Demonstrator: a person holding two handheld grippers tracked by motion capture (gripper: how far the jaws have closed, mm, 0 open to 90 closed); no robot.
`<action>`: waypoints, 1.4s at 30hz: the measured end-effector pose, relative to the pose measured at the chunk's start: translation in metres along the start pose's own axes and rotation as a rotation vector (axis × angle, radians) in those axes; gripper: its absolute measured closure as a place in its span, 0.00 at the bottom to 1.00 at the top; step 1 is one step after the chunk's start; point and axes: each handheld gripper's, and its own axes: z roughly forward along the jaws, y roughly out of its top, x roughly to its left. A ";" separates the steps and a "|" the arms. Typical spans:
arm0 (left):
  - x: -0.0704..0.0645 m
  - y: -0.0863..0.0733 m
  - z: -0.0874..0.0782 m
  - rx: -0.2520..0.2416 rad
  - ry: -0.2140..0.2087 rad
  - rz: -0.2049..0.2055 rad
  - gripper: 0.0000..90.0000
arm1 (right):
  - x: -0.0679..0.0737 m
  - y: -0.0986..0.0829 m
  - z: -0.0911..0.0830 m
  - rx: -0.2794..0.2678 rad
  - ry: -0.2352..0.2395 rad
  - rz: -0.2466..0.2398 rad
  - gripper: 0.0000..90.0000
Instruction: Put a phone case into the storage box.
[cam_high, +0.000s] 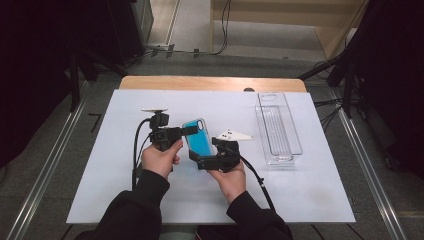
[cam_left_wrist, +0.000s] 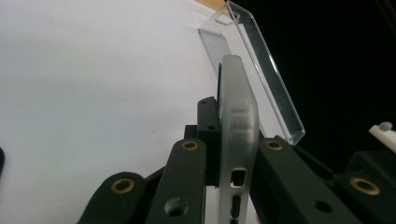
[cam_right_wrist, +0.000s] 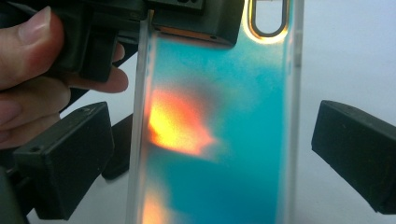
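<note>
— Between our left gripper's (cam_high: 189, 131) jaws we grip the phone case (cam_high: 198, 136) by its edge, long axis running away from us, camera hole at the far end.

— Our right gripper (cam_high: 196, 159) has jaws spread wide either side of it, apart. Its lower end is cut off.

high view: above, facing forward-down, far | gripper views: close along own jaws | shared: phone case (cam_high: 198, 136)
</note>
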 end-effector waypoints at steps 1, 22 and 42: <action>-0.001 0.000 -0.001 -0.013 0.005 0.013 0.96 | -0.001 0.003 -0.005 0.019 -0.002 -0.029 0.00; -0.014 -0.014 -0.009 -0.183 0.087 0.356 0.96 | -0.023 0.012 -0.049 0.188 0.073 -0.135 0.00; -0.021 -0.039 -0.013 -0.245 0.060 0.406 0.95 | -0.020 0.002 -0.046 0.179 0.050 -0.169 0.00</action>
